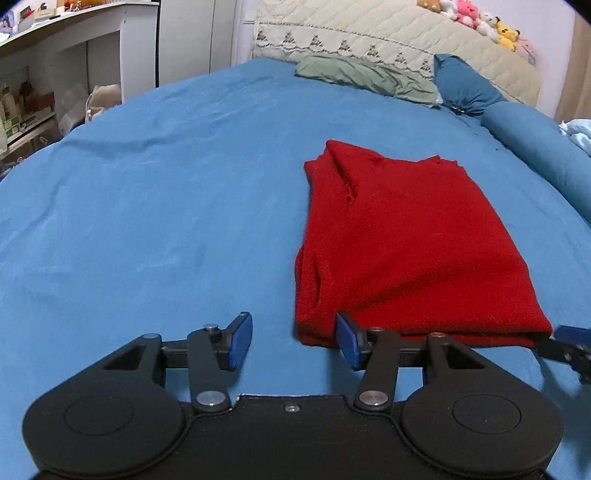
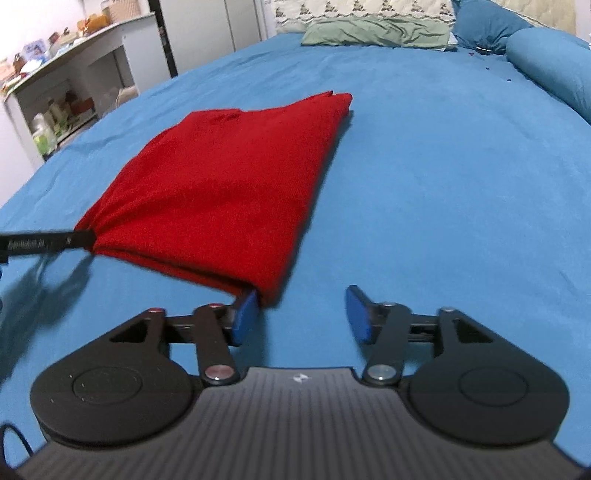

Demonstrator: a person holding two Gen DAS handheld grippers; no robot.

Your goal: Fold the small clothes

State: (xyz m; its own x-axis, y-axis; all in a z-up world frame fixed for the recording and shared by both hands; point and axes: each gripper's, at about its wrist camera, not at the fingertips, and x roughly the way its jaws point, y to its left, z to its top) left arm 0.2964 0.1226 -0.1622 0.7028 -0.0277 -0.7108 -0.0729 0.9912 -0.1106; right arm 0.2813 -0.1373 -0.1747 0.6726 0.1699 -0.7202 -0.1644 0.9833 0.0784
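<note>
garment: folded red knit garment (image 1: 406,243) flat on the blue bed sheet (image 1: 166,184); roughly rectangular, near hem bunched at both near corners; fills 1–3 o'clock of the left wrist view, 10–12 o'clock of the right wrist view (image 2: 229,181)
left gripper: left gripper (image 1: 293,341) low over the sheet, aimed along the bed toward the headboard, level; blue pads spread wide, nothing between them; its right-side blue pad (image 1: 345,339) sits at the garment's near-left corner, cloth edge touching or just over it, can't tell which
right gripper: right gripper (image 2: 301,315) same low, level pose, near edge of the garment at 11 o'clock; pads wide apart, gap shows only sheet; its left-side blue pad (image 2: 245,317) sits under the garment's near-right corner, cloth draping over the tip
cross-view: right gripper's finger visible at 3 o'clock edge of the left view (image 1: 569,341), at the garment corner; left gripper's finger blurred at 9 o'clock in the right view (image 2: 44,243), tip against the bunched corner
bed: crumpled sage-green cloth (image 1: 365,75) at 12 o'clock near the cream quilted headboard (image 1: 388,33); blue bolster pillow (image 1: 535,140) at 2 o'clock
room: white shelving unit (image 1: 74,55) at 10 o'clock; row of plush toys (image 1: 480,20) on top of the headboard
</note>
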